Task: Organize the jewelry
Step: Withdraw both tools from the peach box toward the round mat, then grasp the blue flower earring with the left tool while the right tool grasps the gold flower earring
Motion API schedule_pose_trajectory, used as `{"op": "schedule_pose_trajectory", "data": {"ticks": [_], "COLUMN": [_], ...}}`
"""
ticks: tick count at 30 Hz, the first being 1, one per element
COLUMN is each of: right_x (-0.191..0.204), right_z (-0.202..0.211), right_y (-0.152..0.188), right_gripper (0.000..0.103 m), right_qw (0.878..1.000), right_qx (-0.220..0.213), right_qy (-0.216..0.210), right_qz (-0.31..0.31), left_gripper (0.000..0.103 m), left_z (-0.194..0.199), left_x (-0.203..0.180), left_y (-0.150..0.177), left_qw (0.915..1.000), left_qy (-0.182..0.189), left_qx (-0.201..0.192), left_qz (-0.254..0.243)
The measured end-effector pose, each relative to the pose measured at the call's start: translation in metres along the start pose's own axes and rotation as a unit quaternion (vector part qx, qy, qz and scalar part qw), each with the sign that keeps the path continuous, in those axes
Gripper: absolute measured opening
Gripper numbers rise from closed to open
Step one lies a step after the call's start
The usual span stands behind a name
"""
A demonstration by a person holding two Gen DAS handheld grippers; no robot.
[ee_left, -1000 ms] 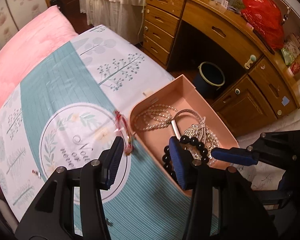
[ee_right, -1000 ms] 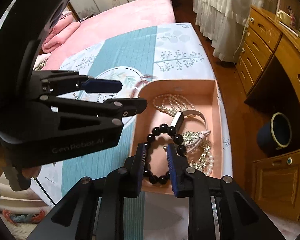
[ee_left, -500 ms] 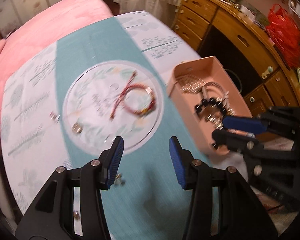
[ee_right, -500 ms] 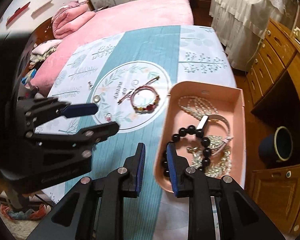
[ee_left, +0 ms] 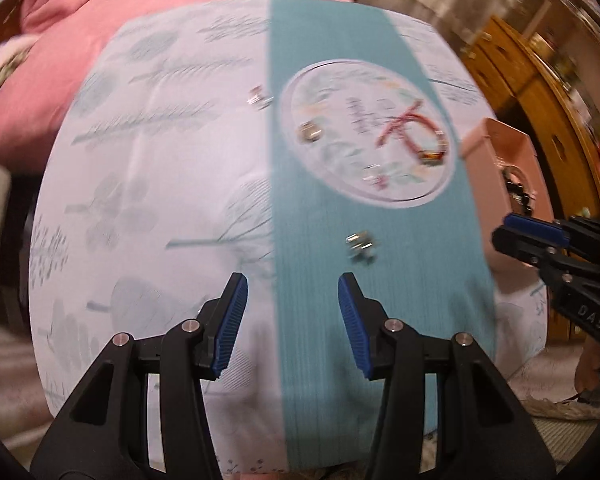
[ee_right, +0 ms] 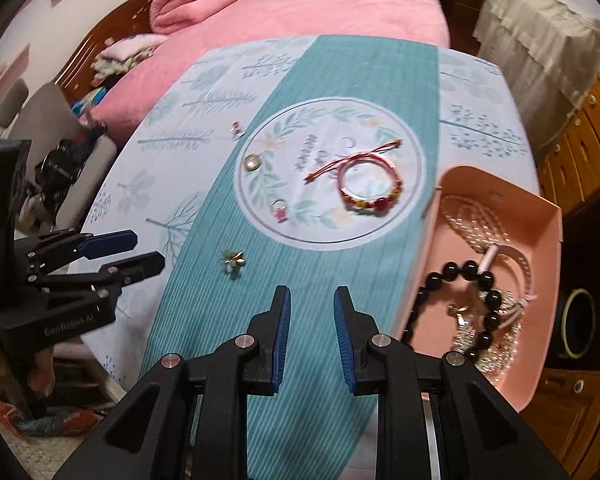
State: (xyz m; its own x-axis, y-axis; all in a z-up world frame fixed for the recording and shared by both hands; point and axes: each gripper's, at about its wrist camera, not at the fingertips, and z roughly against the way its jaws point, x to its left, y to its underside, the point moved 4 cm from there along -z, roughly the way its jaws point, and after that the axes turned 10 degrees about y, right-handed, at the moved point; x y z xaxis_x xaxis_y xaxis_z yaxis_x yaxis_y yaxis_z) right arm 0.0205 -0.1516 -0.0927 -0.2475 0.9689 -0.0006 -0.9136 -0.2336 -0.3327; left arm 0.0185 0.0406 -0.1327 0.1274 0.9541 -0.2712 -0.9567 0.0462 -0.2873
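Note:
A pink tray (ee_right: 548,280) at the cloth's right edge holds a black bead bracelet (ee_right: 470,270), pearl strands and silver chains. A red cord bracelet (ee_right: 366,184) lies in the printed circle, also in the left wrist view (ee_left: 416,136). Loose on the cloth are a round pendant (ee_right: 252,162), a pink ring (ee_right: 279,210), a small charm (ee_right: 236,129) and a gold piece (ee_right: 232,260). My left gripper (ee_left: 292,316) is open and empty, just short of the gold piece (ee_left: 360,246). My right gripper (ee_right: 308,332) is partly open and empty beside the tray.
The teal and white patterned cloth (ee_right: 228,320) covers a table against a pink bed (ee_right: 300,12). Wooden desk drawers (ee_right: 592,128) and a dark bin (ee_right: 578,322) stand to the right. A chair with clutter (ee_right: 60,160) is at left.
My left gripper swung left from over the tray to the cloth's left half. My right gripper drew back from the black bead bracelet, and its jaws opened a little wider.

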Motion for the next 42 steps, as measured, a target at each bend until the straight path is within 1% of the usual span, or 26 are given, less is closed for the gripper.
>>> {"op": "schedule_pose_trajectory", "data": {"ticks": [4,8,10,11,12,16,21,24,26,28,30,31,33,38,42], "right_x": [0.017,0.036,0.045,0.048,0.052,0.065,0.079,0.086,0.091,0.094,0.098,0.099,0.1,0.096,0.089], "right_z": [-0.007,-0.018,-0.024,-0.027,-0.029,-0.04,-0.053,-0.061,-0.066,-0.07,-0.075,-0.078,-0.083,-0.084,-0.08], "right_y": [0.001,0.0,-0.001,-0.001,-0.001,-0.004,-0.008,-0.011,-0.013,-0.013,-0.012,-0.012,-0.009,-0.007,-0.005], "right_gripper": [0.022,0.022,0.026,0.031,0.034,0.035,0.035,0.035,0.034,0.03,0.022,0.022,0.014,0.009,0.009], "right_qw": [1.0,0.999,0.998,0.998,0.997,0.996,0.995,0.995,0.995,0.994,0.994,0.994,0.994,0.994,0.996], "right_qx": [0.004,0.006,0.007,0.007,0.006,-0.002,-0.02,-0.024,-0.029,-0.032,-0.03,-0.029,-0.021,-0.026,-0.025], "right_qy": [-0.017,-0.035,-0.043,-0.045,-0.048,-0.062,-0.06,-0.051,-0.041,-0.034,-0.022,-0.017,-0.012,-0.015,-0.03], "right_qz": [0.024,0.041,0.048,0.051,0.054,0.067,0.079,0.084,0.088,0.096,0.105,0.108,0.11,0.103,0.084], "left_gripper": [0.044,0.044,0.044,0.044,0.044,0.044,0.044,0.036,0.029,0.028,0.025,0.022,0.017,0.017,0.017], "left_z": [-0.001,-0.002,-0.003,-0.003,-0.005,-0.01,-0.017,-0.02,-0.022,-0.022,-0.023,-0.023,-0.022,-0.022,-0.022], "left_x": [0.022,0.034,0.039,0.042,0.045,0.053,0.061,0.064,0.065,0.064,0.064,0.064,0.066,0.066,0.063], "left_y": [0.015,0.021,0.024,0.025,0.027,0.032,0.034,0.033,0.033,0.033,0.033,0.033,0.034,0.033,0.032], "left_qw": [0.9993,0.998,0.9972,0.9967,0.9959,0.9949,0.9931,0.9924,0.9923,0.9923,0.9923,0.9922,0.9919,0.9921,0.9929], "left_qy": [0.001,0.007,0.004,0.005,0.005,-0.008,-0.011,-0.013,-0.015,-0.019,-0.02,-0.023,-0.026,-0.025,-0.021], "left_qx": [0.001,-0.012,-0.017,-0.02,-0.023,-0.028,-0.035,-0.038,-0.04,-0.044,-0.047,-0.048,-0.051,-0.055,-0.054], "left_qz": [0.037,0.062,0.073,0.079,0.087,0.097,0.111,0.116,0.116,0.114,0.113,0.113,0.114,0.11,0.104]}}
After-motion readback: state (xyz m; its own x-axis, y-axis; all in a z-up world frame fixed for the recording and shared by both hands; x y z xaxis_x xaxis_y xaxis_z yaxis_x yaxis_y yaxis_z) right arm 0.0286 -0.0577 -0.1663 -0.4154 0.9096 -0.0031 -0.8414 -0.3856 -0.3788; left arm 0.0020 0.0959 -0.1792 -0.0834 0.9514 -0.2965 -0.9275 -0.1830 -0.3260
